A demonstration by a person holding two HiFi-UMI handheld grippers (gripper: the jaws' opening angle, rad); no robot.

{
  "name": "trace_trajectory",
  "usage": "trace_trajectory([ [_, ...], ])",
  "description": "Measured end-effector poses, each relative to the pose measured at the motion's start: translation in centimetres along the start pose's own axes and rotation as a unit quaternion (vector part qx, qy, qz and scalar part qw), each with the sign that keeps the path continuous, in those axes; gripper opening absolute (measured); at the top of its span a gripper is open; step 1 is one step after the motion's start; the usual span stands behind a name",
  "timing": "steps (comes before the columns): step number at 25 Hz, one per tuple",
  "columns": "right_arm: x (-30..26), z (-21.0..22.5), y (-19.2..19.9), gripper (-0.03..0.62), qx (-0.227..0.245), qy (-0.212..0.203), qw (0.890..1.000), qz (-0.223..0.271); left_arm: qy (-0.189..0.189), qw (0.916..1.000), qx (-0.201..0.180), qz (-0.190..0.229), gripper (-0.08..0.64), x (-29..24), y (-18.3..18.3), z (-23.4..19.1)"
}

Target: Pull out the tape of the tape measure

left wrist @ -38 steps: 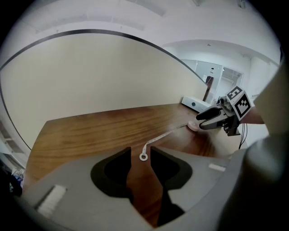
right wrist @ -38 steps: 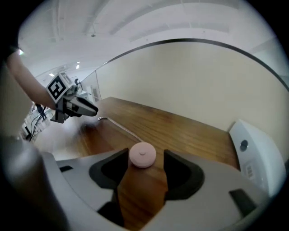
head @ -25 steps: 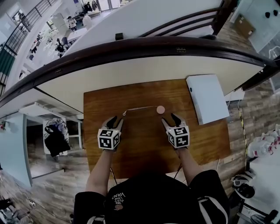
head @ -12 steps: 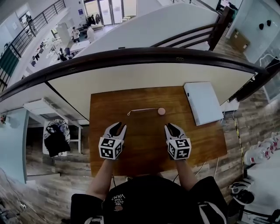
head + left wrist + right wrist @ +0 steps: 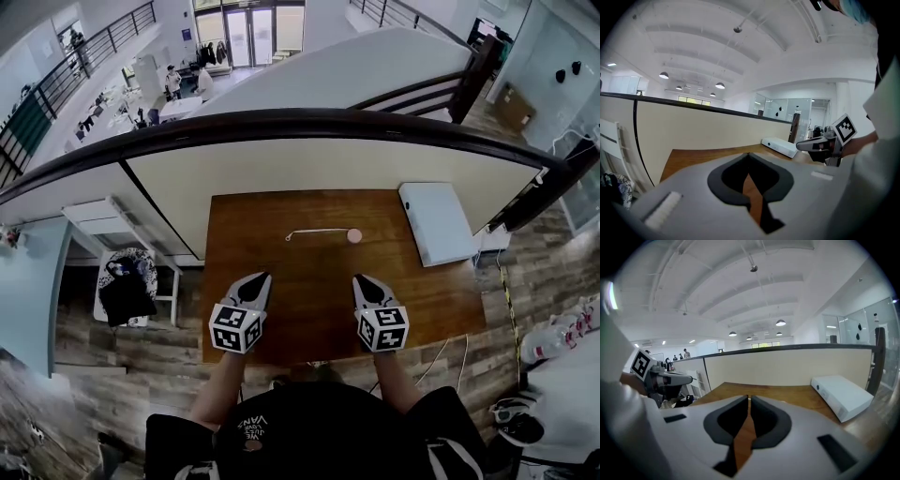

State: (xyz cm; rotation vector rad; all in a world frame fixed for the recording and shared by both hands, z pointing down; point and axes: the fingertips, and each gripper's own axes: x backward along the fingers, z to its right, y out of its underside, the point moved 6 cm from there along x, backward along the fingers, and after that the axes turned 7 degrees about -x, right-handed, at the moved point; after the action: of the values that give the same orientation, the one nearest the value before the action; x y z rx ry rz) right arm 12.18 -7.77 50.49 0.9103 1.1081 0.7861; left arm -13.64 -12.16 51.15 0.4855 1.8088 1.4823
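The tape measure, a small round pink case, lies on the brown desk, with its thin tape drawn out in a line to the left of the case and ending in a small hook. Nothing touches the case or the tape. Both tools are on the person's side of the tape measure and well apart from it. The left tool is nearer the person and off to the left of the case. Its jaws have just been closing and now meet at the tips, with nothing between them. The right tool is almost straight towards the person from the case. Its jaws have also just been closing and stand all but together, empty. A flat white box lies to the right of the tape measure
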Motion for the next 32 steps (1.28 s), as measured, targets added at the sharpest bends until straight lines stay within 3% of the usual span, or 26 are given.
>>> trace_trajectory([
  [10,4.0,-3.9,1.3,0.021,-0.004,0.010,1.000,0.016,0.018,0.9998,-0.013,0.000,0.011,5.4,1.5,1.7],
  [32,7.9,-8.5,5.0,0.012,-0.003,0.020,1.000,0.017,0.049,0.9986,-0.019,0.011,0.011,10.0,4.3,4.2],
])
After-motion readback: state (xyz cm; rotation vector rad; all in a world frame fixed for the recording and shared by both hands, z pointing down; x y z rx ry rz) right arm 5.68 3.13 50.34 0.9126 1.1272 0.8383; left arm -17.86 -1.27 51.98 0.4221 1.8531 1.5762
